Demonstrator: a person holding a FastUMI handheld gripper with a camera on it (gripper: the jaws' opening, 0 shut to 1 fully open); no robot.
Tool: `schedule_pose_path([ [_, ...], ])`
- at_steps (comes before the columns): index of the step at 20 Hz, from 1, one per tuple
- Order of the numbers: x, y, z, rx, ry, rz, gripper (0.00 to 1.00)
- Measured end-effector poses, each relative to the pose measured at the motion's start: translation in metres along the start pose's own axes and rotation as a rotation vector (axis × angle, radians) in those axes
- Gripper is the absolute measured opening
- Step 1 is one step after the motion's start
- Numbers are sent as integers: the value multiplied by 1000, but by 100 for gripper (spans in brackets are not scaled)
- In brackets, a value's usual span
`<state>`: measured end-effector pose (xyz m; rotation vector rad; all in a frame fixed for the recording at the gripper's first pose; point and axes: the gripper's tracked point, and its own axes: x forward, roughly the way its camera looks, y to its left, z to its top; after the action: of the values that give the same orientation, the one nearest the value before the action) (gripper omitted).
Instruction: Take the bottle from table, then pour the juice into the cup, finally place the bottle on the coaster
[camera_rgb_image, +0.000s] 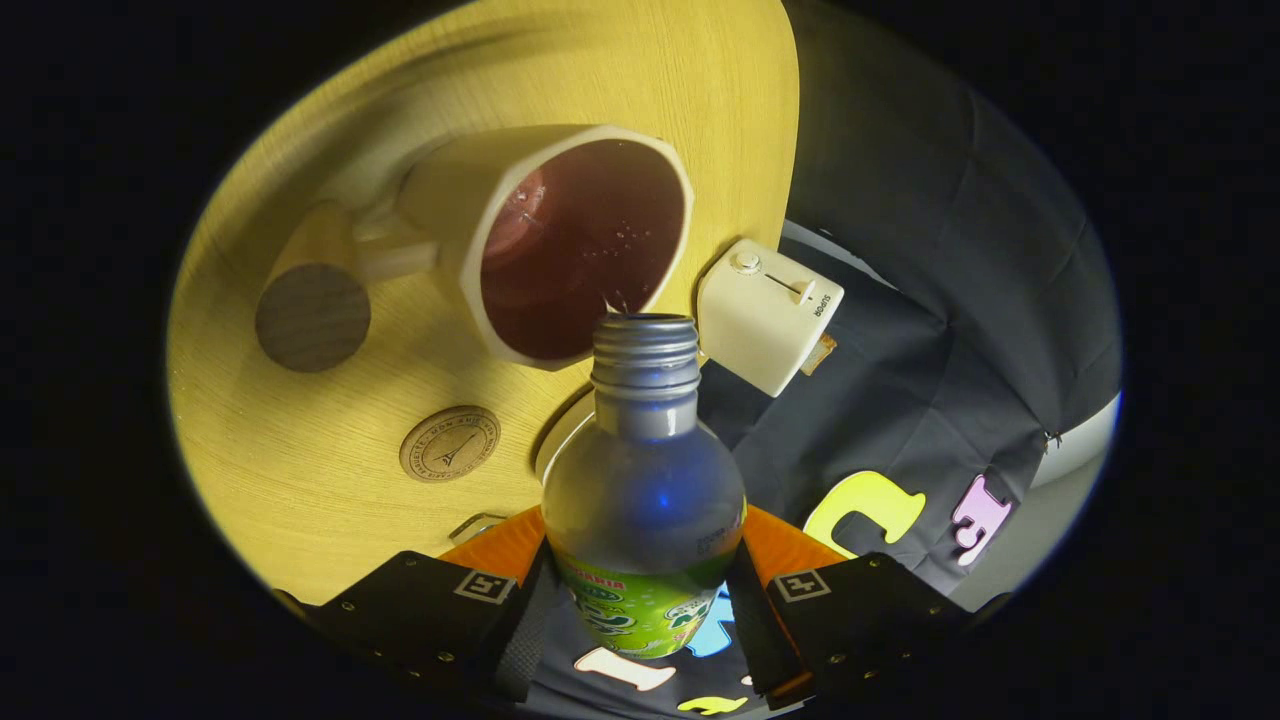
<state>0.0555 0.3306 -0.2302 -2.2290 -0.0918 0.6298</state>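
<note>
We read "SUPOR" on the white appliance (765, 315). Lettering on the coaster (449, 443) and on the bottle (645, 490) clamped in the claw (640, 590) is too small for us.

My gripper (642, 590) is tipped well over onto its side, so the view ahead of it leans hard. Its two fingers (520, 610) are closed in from either side on the bottle (645, 500), both pressing on its lower body, with the neck reaching out ahead beyond the tips.
</note>
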Motion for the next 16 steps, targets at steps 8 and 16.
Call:
schedule_pose_path([
  [8, -1, -4, -1, -47, 1, -8, 79],
  [16, 0, -3, 1, -51, -1, -3, 79],
])
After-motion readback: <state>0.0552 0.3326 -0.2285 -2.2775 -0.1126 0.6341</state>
